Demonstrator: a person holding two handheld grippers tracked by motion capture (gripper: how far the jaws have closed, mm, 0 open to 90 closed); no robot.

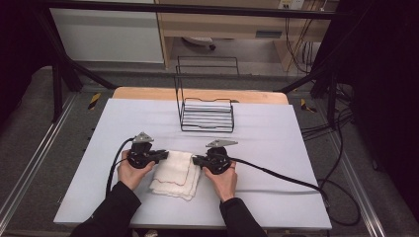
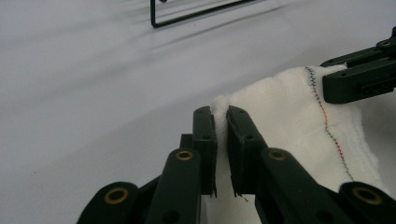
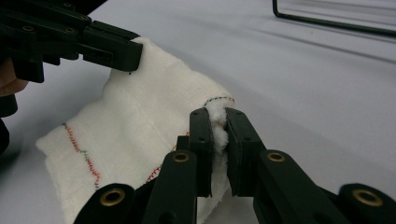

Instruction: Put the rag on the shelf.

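Observation:
A folded white cloth (image 1: 175,173) with coloured stitching along its hem lies on the white table (image 1: 99,148), between my two hands. My left gripper (image 1: 165,154) is shut on the cloth's far left corner; in the left gripper view (image 2: 221,116) the fabric (image 2: 289,116) is pinched between the black jaws. My right gripper (image 1: 194,160) is shut on the far right corner, and the right gripper view (image 3: 219,121) shows a tuft of cloth (image 3: 140,121) squeezed between its jaws. Both held corners are lifted slightly off the table.
A black wire rack (image 1: 206,109) stands at the back middle of the table, beyond the cloth. Black cables trail from both grippers, the right one (image 1: 286,177) running across the table to its right edge. A wooden board edge (image 1: 148,93) shows behind the table.

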